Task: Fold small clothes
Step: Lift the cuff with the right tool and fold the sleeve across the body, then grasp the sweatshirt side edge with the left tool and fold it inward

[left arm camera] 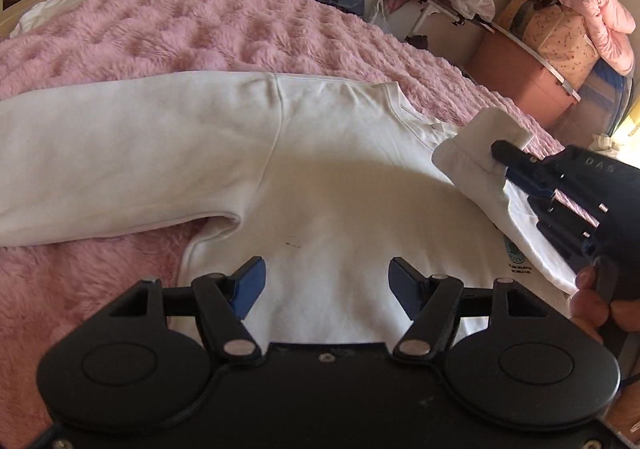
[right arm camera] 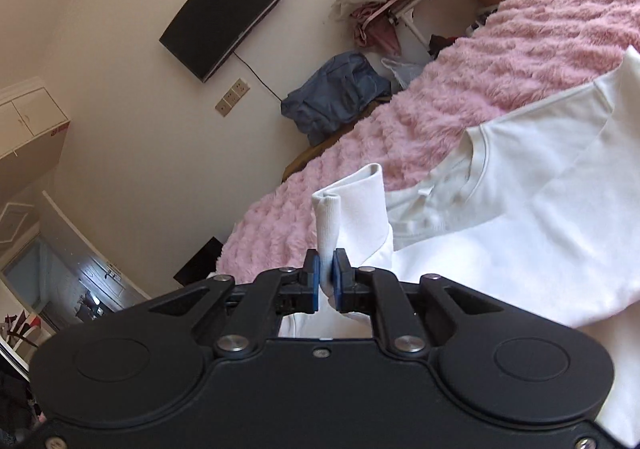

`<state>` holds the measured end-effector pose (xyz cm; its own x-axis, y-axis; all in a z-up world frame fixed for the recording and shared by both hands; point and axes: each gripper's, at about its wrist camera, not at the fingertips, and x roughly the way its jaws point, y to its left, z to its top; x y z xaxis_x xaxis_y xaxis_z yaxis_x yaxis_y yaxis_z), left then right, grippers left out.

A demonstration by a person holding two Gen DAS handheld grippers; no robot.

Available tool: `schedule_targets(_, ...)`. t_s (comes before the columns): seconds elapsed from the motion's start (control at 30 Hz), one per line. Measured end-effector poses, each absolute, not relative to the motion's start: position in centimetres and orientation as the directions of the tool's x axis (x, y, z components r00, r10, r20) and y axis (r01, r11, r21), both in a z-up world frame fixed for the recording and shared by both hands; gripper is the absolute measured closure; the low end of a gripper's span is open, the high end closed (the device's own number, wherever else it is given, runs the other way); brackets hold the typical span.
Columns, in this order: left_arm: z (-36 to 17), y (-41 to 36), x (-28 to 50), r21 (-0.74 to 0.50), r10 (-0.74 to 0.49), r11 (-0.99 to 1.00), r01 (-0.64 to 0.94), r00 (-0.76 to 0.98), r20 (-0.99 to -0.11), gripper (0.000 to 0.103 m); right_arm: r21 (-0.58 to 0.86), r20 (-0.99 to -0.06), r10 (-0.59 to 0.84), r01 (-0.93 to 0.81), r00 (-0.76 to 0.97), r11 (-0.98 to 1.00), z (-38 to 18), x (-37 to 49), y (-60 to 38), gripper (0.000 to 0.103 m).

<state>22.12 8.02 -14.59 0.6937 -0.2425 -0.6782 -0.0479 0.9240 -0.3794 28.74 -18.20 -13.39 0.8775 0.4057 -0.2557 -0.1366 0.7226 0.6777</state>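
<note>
The right gripper [right arm camera: 327, 273] pinches the white sweatshirt's [left arm camera: 340, 177] cuff [right arm camera: 352, 205] tight. The left gripper [left arm camera: 326, 281] is wide open, maybe just above the shirt, at six o'clock.

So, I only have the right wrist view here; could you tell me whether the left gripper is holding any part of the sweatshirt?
Observer: No, the left gripper is open and holds nothing; it hovers over the body of the white sweatshirt.
Operator: Thank you. Where is the other sleeve?
Observer: The far sleeve lies flat, stretched out sideways on the pink blanket.
Operator: And how does my grip look from outside?
Observer: The right gripper is shut on the sleeve cuff, lifted above the sweatshirt's shoulder.
</note>
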Motion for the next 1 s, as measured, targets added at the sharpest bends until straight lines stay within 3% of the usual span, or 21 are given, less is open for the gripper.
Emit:
schedule_targets(0.17, -15.5, 9.7, 22.6, -0.412, -0.239, 0.907, -0.085, 0.703, -0.670, 0.031, 0.650, -0.327, 0.416, -0.118, 0.849, 0.751, -17.0, 29.4, -14.9, 0.094)
schedule_targets(0.33, -15.2, 10.4, 24.1, -0.509, -0.310, 0.859, -0.055, 0.735, -0.603, 0.031, 0.606, -0.379, 0.424, -0.126, 0.823, 0.786, -18.9, 29.8, -13.6, 0.094)
schedule_targets(0.5, -14.8, 9.1, 27.0, -0.559, -0.380, 0.829, -0.003, 0.731, -0.567, 0.031, 0.620, -0.439, 0.470, -0.120, 0.766, 0.775, -20.7, 30.1, -13.6, 0.086)
schedule_targets(0.73, -15.8, 6.6, 31.0, -0.606, -0.467, 0.794, 0.054, 0.692, -0.550, 0.031, 0.656, -0.425, 0.581, -0.206, 0.694, 0.726, -18.5, 28.0, -15.9, 0.075)
schedule_targets(0.87, -16.8, 5.8, 32.8, -0.543, -0.393, 0.840, -0.008, 0.680, -0.619, 0.032, 0.544, -0.441, 0.522, -0.245, 0.730, 0.803, -16.0, 25.8, -19.2, 0.074)
schedule_targets(0.9, -17.1, 5.6, 33.2, -0.547, -0.404, 0.837, 0.001, 0.675, -0.617, 0.032, 0.500, -0.450, 0.477, -0.229, 0.755, 0.835, -15.4, 25.3, -20.3, 0.071)
schedule_targets(1.0, -17.9, 5.2, 34.7, -0.580, -0.454, 0.814, 0.033, 0.659, -0.600, 0.032, 0.388, -0.467, 0.329, -0.145, 0.821, 0.910, -14.2, 24.6, -24.0, 0.049)
